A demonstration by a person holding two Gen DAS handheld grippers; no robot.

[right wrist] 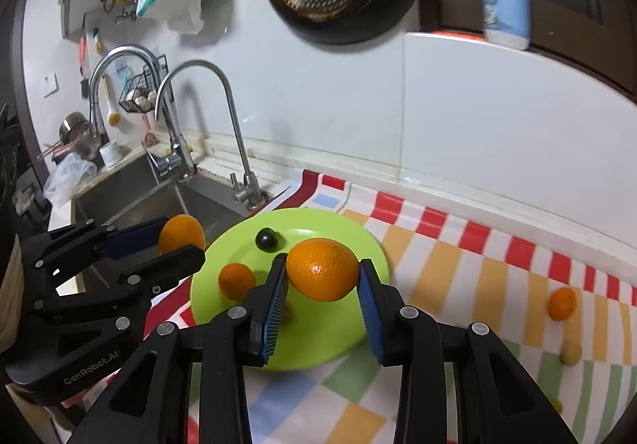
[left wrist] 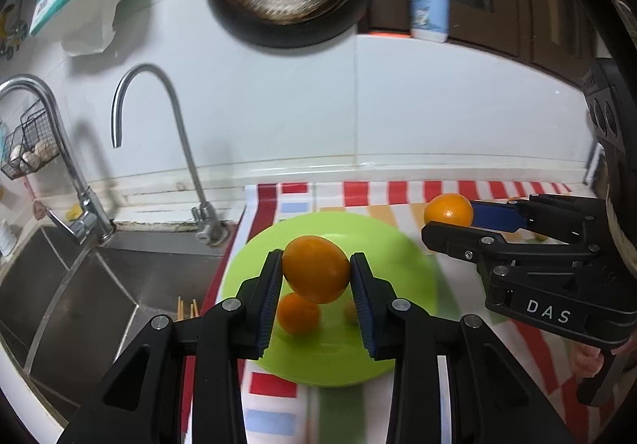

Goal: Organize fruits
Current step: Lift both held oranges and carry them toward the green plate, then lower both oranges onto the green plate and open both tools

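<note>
Oranges are sitting one in each gripper. Left gripper (left wrist: 316,277) is clamping an orange (left wrist: 316,269) between its blue pads, jaws narrowed onto the fruit, which is bulging out past the fingertips above the green plate (left wrist: 398,253). Right gripper (right wrist: 323,281) is pinching a second orange (right wrist: 322,269) the same way, over the plate's near half. On the plate a small orange (right wrist: 236,280) and a dark round fruit (right wrist: 266,239) are lying apart. Another small orange (right wrist: 561,303) and a yellowish fruit (right wrist: 570,352) are lying well off to the right on the checked cloth (right wrist: 458,245). Sink (left wrist: 99,285) is lying left of the plate.
</note>
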